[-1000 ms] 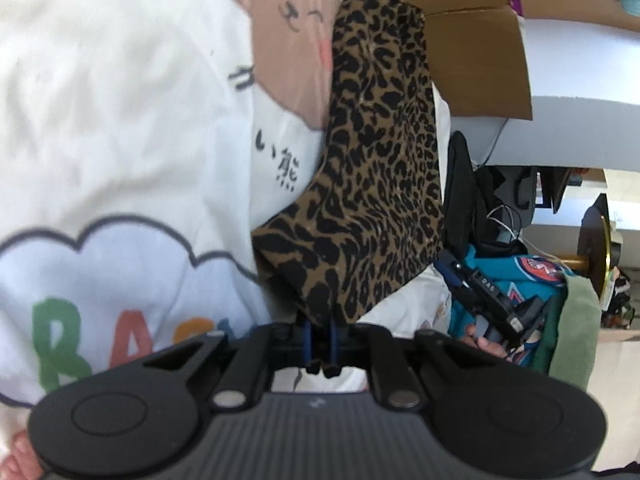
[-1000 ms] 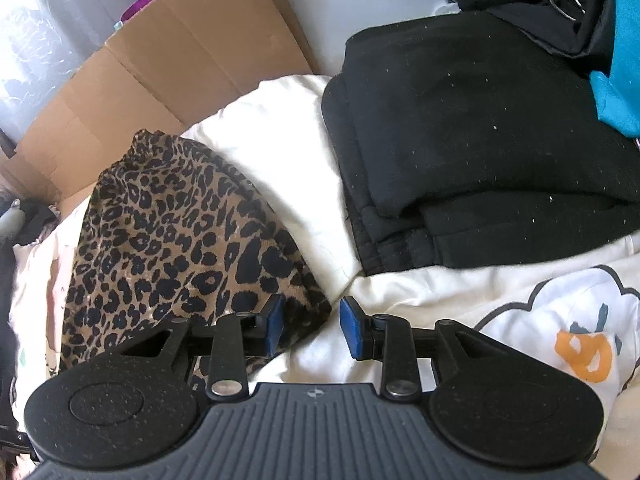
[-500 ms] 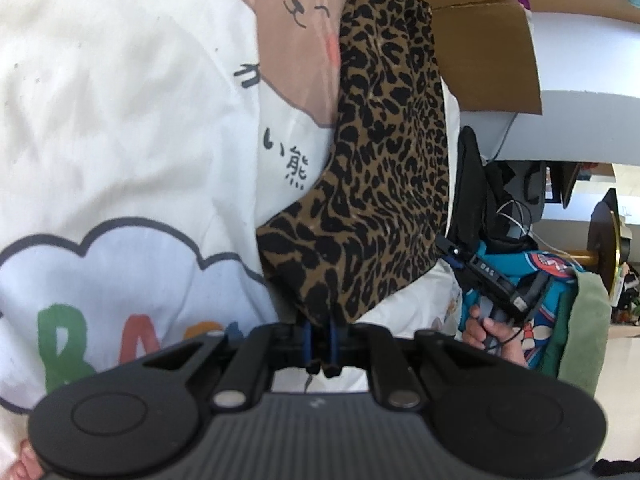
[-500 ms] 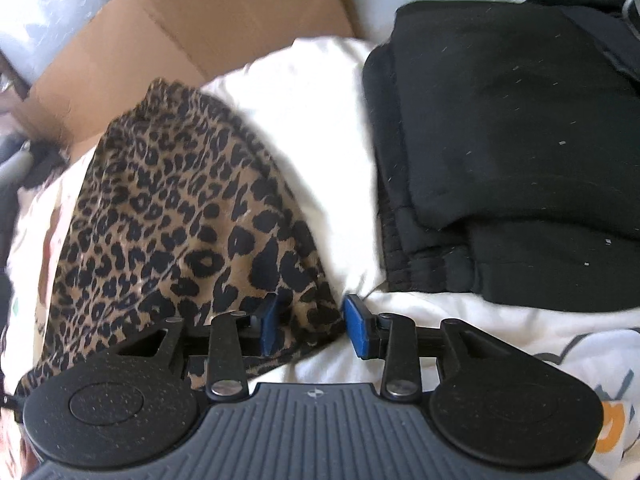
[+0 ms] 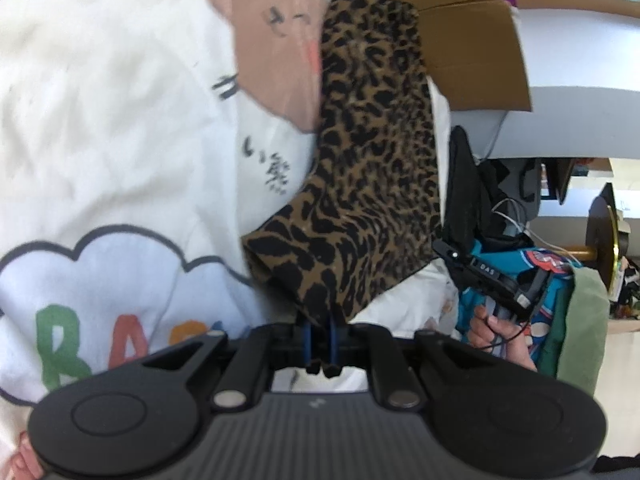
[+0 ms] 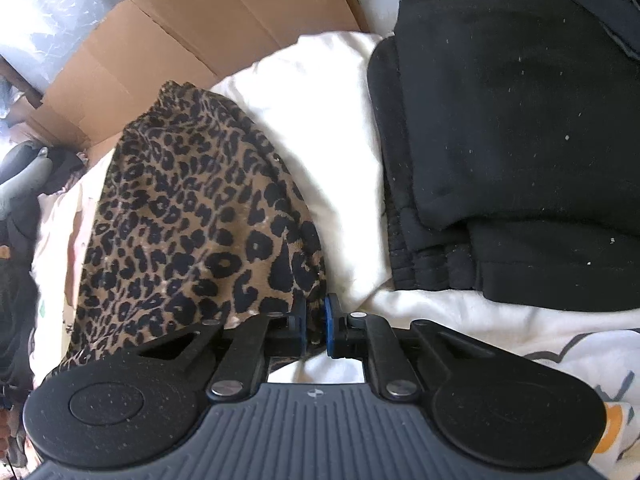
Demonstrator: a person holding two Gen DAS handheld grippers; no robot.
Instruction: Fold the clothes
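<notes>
You have both sets of jaws pinched on the leopard cloth (image 6: 192,224), left gripper (image 5: 319,350) and right gripper (image 6: 316,326) each apparently at a near corner, its length running toward the frame's top over the bedding (image 6: 320,128).

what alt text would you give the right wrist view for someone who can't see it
The right gripper is shut on the near corner of a leopard-print garment lying on a white printed blanket. To its right a folded black garment rests on the same blanket, and flattened brown cardboard lies behind.
</notes>
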